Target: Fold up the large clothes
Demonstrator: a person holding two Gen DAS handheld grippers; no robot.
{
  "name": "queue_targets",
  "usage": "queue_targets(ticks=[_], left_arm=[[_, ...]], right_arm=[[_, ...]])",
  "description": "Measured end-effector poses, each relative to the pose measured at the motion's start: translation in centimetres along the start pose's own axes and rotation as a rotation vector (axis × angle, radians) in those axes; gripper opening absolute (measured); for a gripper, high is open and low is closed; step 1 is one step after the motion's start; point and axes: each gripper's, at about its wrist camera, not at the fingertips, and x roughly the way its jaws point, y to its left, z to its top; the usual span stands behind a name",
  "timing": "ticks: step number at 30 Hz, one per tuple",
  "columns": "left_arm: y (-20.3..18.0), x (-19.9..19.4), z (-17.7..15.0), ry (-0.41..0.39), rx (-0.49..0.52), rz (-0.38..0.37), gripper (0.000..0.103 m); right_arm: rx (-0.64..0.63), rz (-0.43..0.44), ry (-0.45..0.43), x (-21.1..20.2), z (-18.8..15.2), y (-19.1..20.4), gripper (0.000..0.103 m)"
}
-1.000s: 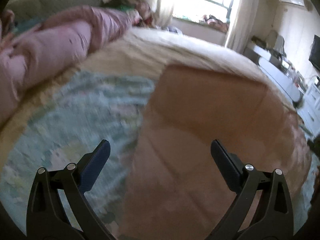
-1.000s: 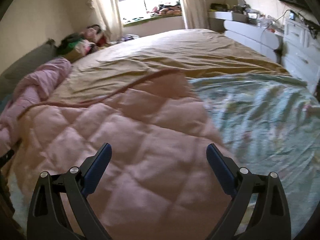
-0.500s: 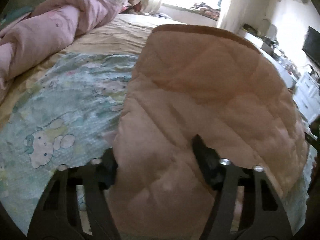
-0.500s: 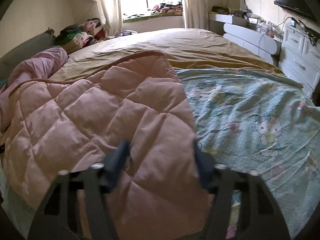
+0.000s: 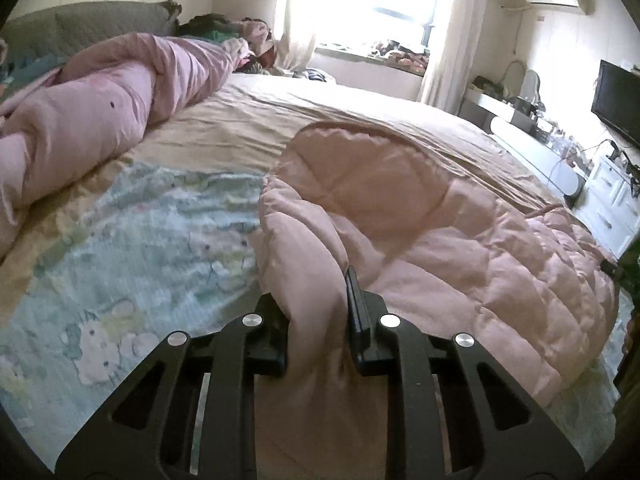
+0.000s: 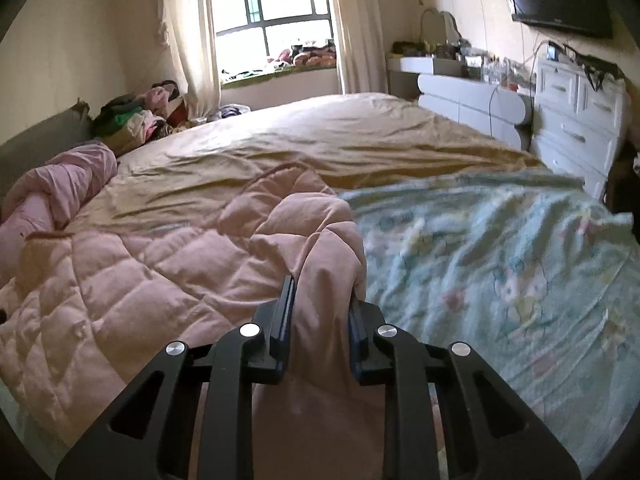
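Observation:
A large pink quilted garment [image 5: 460,248] lies bunched on the bed. It also shows in the right wrist view [image 6: 140,272]. My left gripper [image 5: 316,300] is shut on its near left edge, the fabric pinched up between the jaws. My right gripper [image 6: 320,304] is shut on its near right edge in the same way. Both pinched edges rise off the bed and the cloth sags in folds between them. The far hem lies flat on the tan sheet.
The bed has a tan sheet [image 6: 340,136] and a pale green cartoon-print cover [image 6: 500,272], also in the left wrist view [image 5: 120,260]. A rolled pink duvet [image 5: 100,120] lies along the headboard side. White drawers [image 6: 580,128] stand beyond the bed.
Both grippers were open above the flat garment; they came down, closed on its near edge and lifted it, so the cloth now bunches into folds.

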Motion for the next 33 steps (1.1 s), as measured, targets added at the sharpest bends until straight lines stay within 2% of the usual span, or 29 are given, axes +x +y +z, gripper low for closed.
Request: queue_targets(ticks=[6,12,18,22,27,28,29,30,31,32,33], left_arm=[[0.0,1.4,1.0,-0.005,0.013,0.016,0.014],[-0.6,2.7,1.0,-0.007,0.029,0.058,0.015],[-0.3,4.4,1.0,0.018,0.005,0.066,0.017],[-0.1,5.9,0.2,0.051,-0.010,0.084,0.018],[0.6,7.2,-0.8,0.105,-0.036,0.078,0.021],[0.6,7.1,-0.8,0.111,-0.037,0.082,0.023],[0.6,7.0,-0.8,0.119,-0.038,0.093,0.027],[0.7,6.5,-0.7,0.116,-0.045,0.112,0.037],[0.9,5.9,-0.6,0.105,-0.052,0.138,0.046],[1.2,5.3,-0.5,0.093,-0.063,0.154,0.059],[1.6,4.7,-0.3,0.081,-0.080,0.160,0.068]], right_arm=[[-0.014,-0.044,0.017,2.6,1.3,0.7,0.021],[0.020,-0.064,0.073,5.0,0.6,0.2,0.022],[0.023,-0.075,0.119,7.0,-0.3,-0.4,0.024],[0.002,-0.077,0.172,8.4,-1.0,-0.4,0.031],[0.008,-0.076,0.172,8.6,-1.7,-0.7,0.036],[0.016,-0.081,0.178,8.5,-1.6,-0.8,0.040],[0.021,-0.092,0.184,8.3,-1.6,-0.7,0.054],[0.024,-0.111,0.194,8.0,-1.4,-0.7,0.064],[0.030,-0.125,0.199,7.7,-1.3,-0.8,0.080],[0.050,-0.118,0.186,7.0,-1.1,-1.1,0.083],[0.069,-0.083,0.162,6.2,-1.0,-1.5,0.085]])
